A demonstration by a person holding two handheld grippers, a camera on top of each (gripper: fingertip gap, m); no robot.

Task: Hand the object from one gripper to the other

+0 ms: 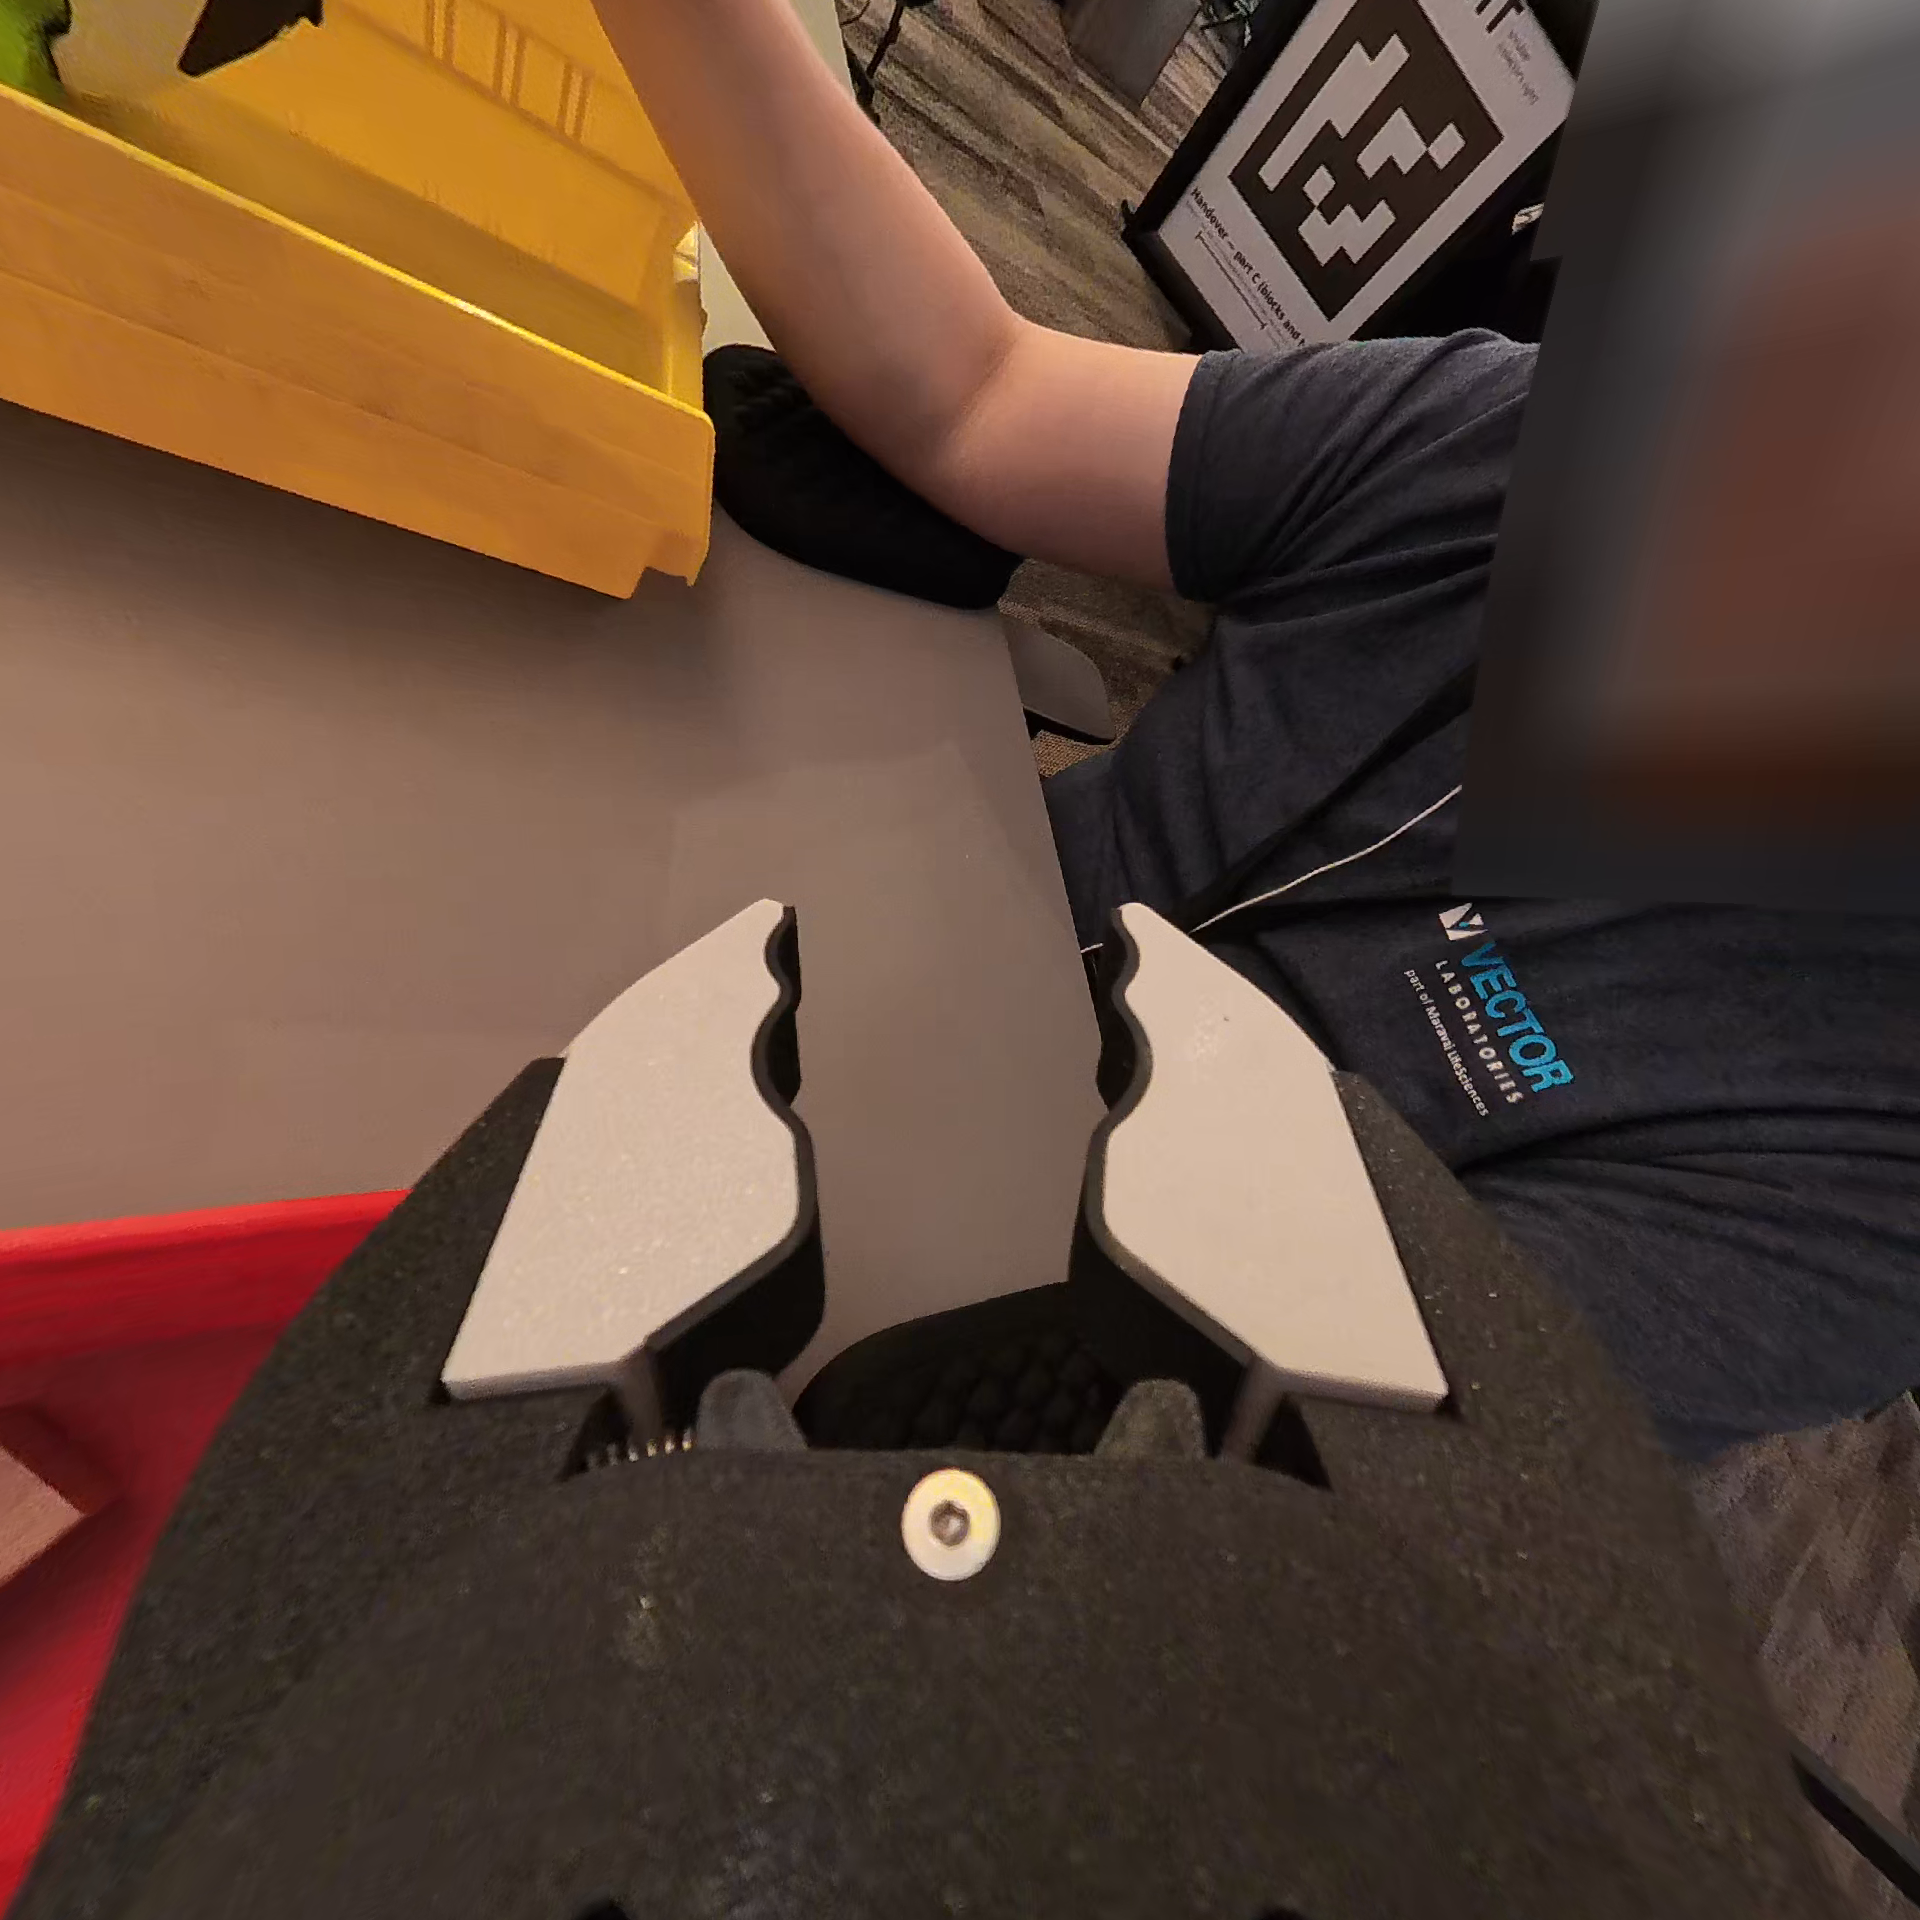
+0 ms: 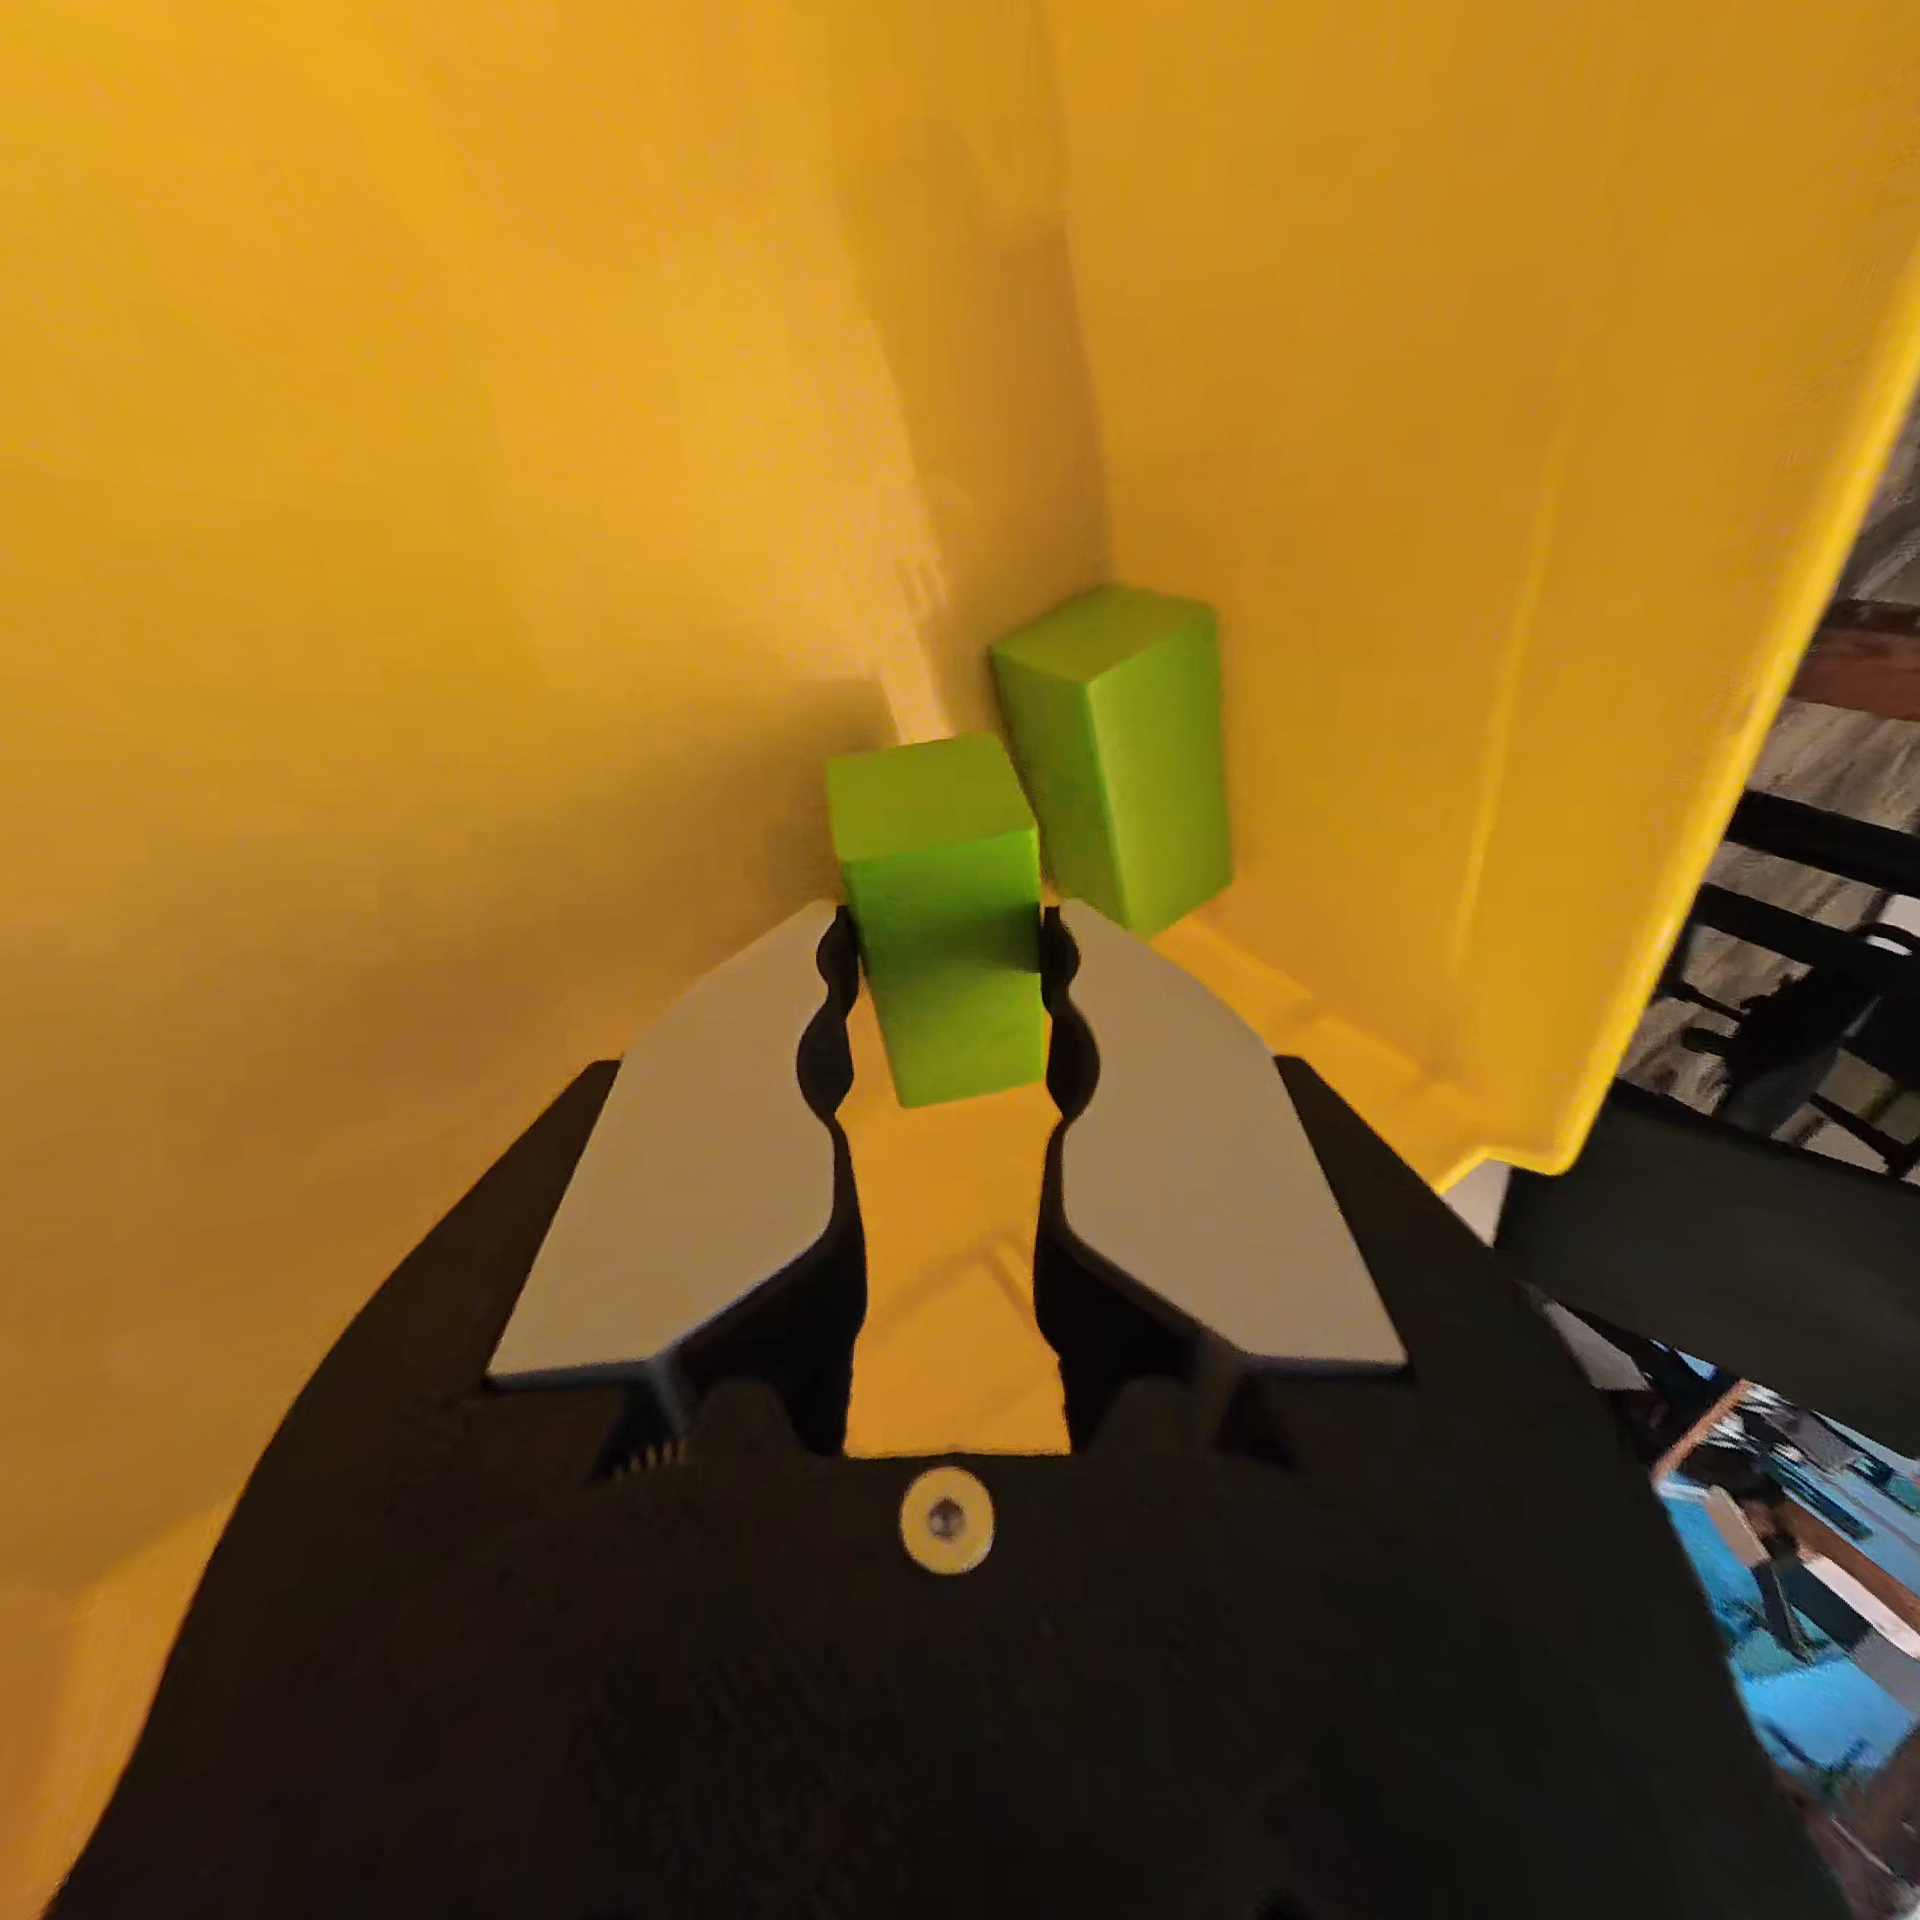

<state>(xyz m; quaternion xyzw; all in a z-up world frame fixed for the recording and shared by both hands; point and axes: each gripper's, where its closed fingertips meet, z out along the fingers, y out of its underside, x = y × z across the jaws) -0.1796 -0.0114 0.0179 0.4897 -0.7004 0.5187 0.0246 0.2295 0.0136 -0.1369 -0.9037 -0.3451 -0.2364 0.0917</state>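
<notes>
Right gripper (image 2: 948,914): inside yellow bin (image 2: 416,520), fingers clamped on green block (image 2: 940,894).
Second green block (image 2: 1122,748): in bin corner.
Left gripper (image 1: 954,914): fingers spread, nothing held, over grey table (image 1: 416,831).

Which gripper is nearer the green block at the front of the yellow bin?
Right. The right gripper straddles the nearer green block inside the yellow bin; the left gripper hangs open over the table, outside the bin.
</notes>
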